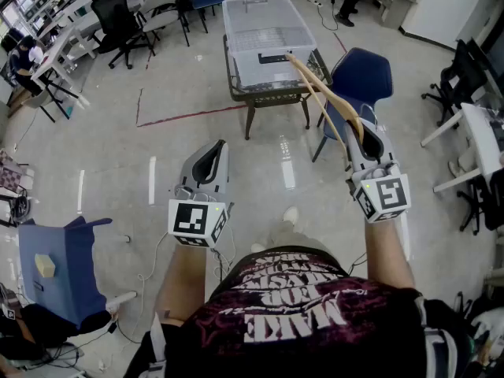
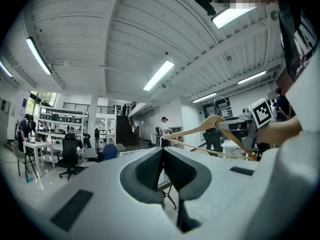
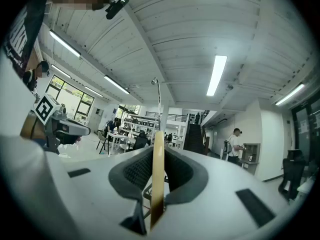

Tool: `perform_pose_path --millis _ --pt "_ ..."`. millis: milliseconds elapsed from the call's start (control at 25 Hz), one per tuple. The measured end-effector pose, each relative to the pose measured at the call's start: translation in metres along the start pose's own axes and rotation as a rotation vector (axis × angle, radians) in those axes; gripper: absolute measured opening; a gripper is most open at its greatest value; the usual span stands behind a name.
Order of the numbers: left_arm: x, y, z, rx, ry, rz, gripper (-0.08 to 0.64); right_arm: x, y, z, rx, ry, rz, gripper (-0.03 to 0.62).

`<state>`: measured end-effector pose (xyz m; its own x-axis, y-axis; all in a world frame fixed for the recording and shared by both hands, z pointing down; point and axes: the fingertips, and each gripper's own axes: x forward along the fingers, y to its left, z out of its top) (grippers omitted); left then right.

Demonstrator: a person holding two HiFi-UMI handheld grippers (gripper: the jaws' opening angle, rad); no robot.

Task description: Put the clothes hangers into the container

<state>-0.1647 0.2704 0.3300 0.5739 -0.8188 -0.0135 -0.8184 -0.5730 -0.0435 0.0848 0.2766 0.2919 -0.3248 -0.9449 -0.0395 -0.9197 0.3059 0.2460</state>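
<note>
My right gripper [image 1: 362,126] is shut on a wooden clothes hanger [image 1: 319,93], which slants up and to the left until its far end is over the clear plastic container [image 1: 260,69]. In the right gripper view the hanger [image 3: 158,184] stands on edge between the pads of that gripper [image 3: 158,151], with its metal hook rising above. My left gripper [image 1: 216,148] hangs lower left of the container, shut and holding nothing. In the left gripper view its jaws [image 2: 162,151] meet at the tips, and the hanger [image 2: 210,124] shows off to the right.
The container rests on a small dark-framed table [image 1: 268,98]. A blue chair [image 1: 358,77] stands just right of that table. Office chairs [image 1: 118,14] and desks fill the back left, a white desk [image 1: 480,140] is at the right, and a blue seat [image 1: 63,266] is at the lower left.
</note>
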Motion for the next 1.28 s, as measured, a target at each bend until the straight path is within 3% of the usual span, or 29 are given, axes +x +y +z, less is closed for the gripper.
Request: perform_pose_path --millis 120,280,520,680,920,1280 --pt "0.024 -0.004 0.003 0.042 -0.001 -0.003 0.006 0.012 0.002 -0.005 0.02 0.011 0.013 0.061" --pt "0.057 0.009 0.004 0.192 0.028 -0.038 0.006 0.032 0.013 -0.015 0.033 0.05 0.025 0.061" --pt "0.071 0.031 0.006 0.038 -0.034 0.035 0.006 0.066 0.007 0.005 -0.012 -0.048 -0.029 0.061" --pt "0.062 0.031 -0.009 0.039 -0.011 0.035 0.006 0.059 0.016 -0.008 0.037 -0.014 0.0 0.061" --pt "0.033 0.046 -0.031 0.018 0.031 0.072 0.006 0.032 0.031 -0.023 0.074 -0.01 -0.028 0.061" --pt "0.028 0.061 -0.063 0.044 0.084 0.116 0.006 0.015 0.014 -0.059 0.101 0.042 -0.062 0.061"
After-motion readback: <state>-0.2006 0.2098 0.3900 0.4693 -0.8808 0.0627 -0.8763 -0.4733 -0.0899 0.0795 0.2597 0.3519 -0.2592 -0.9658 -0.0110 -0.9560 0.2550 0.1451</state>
